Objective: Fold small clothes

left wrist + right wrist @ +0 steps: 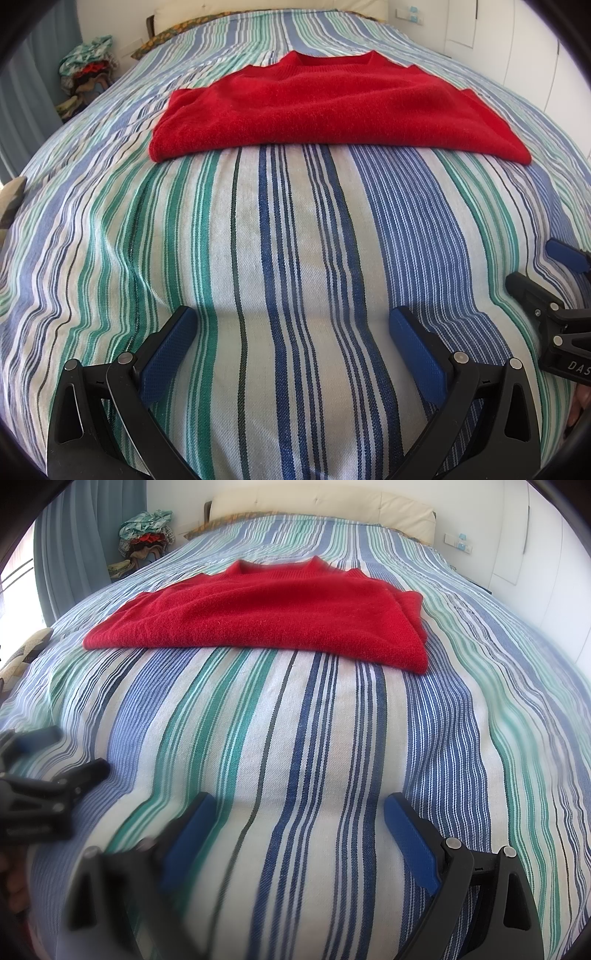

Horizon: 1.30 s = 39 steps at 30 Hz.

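Note:
A red knit sweater [332,107] lies folded flat on the striped bedspread [295,240], neckline toward the headboard; it shows in the right wrist view too as the sweater [266,616]. My left gripper [291,317] hovers open over bare bedspread well short of the sweater's near edge, nothing between its blue pads [417,354]. My right gripper [299,805] is likewise open over the bedspread [295,738], its blue pads [410,834] empty. Each gripper appears at the other view's edge: the right gripper [546,273] and the left gripper [55,753].
A pile of mixed clothes [147,535] sits beside the bed at the far left, next to a blue-grey curtain [62,554]. A cream headboard [314,502] and a patterned pillow edge [173,35] close the far end. White cupboard doors [546,554] stand on the right.

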{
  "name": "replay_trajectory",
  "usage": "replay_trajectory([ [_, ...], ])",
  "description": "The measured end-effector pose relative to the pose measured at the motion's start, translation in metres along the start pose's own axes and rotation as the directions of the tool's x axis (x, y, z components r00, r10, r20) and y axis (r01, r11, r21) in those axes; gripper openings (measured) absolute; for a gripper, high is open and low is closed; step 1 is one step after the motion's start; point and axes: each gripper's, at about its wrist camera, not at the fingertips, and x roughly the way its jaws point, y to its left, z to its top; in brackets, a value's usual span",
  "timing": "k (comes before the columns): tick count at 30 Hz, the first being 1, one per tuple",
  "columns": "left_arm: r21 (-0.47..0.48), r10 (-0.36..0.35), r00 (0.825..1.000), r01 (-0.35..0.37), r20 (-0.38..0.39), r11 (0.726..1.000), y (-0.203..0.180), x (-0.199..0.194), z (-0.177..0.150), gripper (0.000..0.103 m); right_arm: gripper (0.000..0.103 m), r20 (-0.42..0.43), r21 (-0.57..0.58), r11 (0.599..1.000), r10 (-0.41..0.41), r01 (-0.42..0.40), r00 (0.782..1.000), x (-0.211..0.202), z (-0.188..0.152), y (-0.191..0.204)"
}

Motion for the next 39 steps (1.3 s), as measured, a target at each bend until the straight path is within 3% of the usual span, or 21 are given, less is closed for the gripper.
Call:
replay_trajectory([
  [25, 0.01, 0.039, 0.999, -0.039, 0.019, 0.999, -0.002, -0.007, -0.003, 0.102, 0.092, -0.008, 0.0, 1.0, 0.002, -0.002, 1.0, 0.0, 0.0, -0.002],
  [30, -0.046, -0.045, 0.999, 0.044, -0.025, 0.998, 0.016, -0.035, -0.007, 0.102, 0.092, -0.025, 0.005, 1.0, 0.003, -0.003, 1.0, -0.002, 0.002, -0.004],
  [32, -0.071, -0.08, 0.997, 0.081, 0.012, 0.994, 0.03, -0.054, -0.007, 0.101, 0.093, -0.054, 0.014, 0.999, 0.034, -0.034, 0.998, -0.006, 0.005, -0.01],
  [34, -0.104, -0.078, 0.994, 0.086, 0.081, 0.991, 0.049, -0.073, -0.002, 0.102, 0.092, -0.083, 0.058, 0.992, 0.115, -0.11, 0.99, -0.012, 0.012, -0.023],
  [36, -0.156, -0.063, 0.988, 0.085, 0.138, 0.984, 0.069, -0.084, 0.006, 0.102, 0.092, -0.051, 0.154, 0.966, 0.219, -0.209, 0.974, -0.022, 0.028, -0.05],
  [39, -0.245, -0.056, 0.98, 0.102, 0.189, 0.964, 0.097, -0.085, 0.015, 0.102, 0.092, 0.02, 0.24, 0.945, 0.226, -0.224, 0.974, -0.028, 0.074, -0.099],
])
